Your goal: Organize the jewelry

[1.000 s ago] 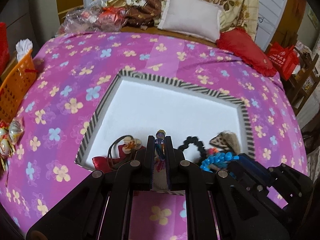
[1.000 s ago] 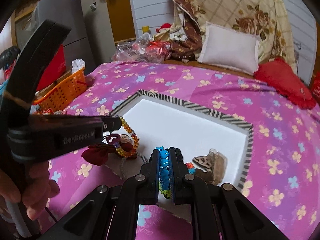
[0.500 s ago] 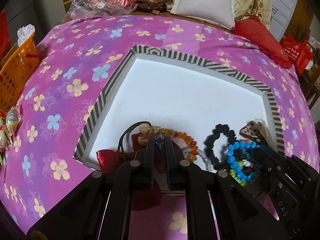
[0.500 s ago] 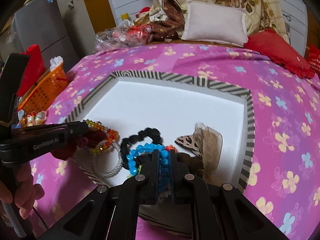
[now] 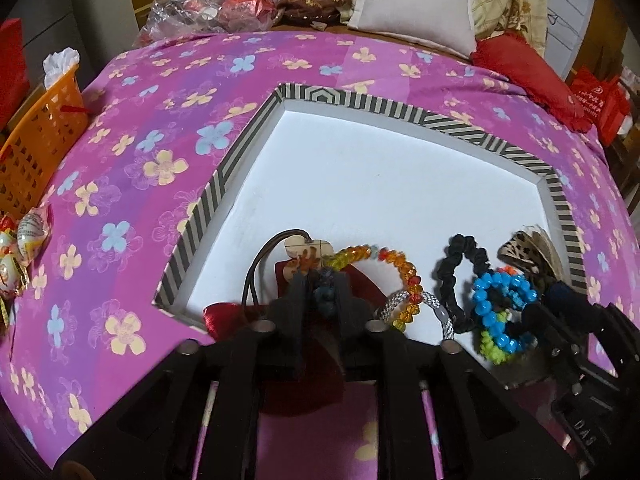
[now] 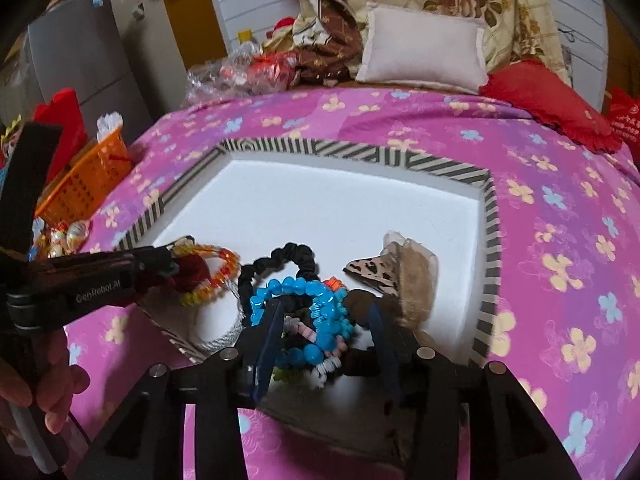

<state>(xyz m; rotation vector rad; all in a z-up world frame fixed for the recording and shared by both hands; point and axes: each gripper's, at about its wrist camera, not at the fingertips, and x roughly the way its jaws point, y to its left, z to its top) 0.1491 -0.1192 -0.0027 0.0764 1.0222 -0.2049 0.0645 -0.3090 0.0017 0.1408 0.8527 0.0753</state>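
Striped-rim white tray (image 5: 224, 184) on bed. Left tongs (image 5: 320, 292) clamped on multicoloured glass-bead bracelet (image 5: 400, 272), tray's 7 o'clock corner. Right tongs (image 6: 324, 340) apart around turquoise plastic-bead bracelet (image 6: 320, 300), 5 o'clock.

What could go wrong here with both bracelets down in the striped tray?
The amber glass-bead bracelet, held by the left gripper, overlaps a silver mesh bangle; lifting could snag it. The right gripper, jaws open, straddles the blue bead bracelet tangled with the black fabric scrunchie; withdrawing may drag both.
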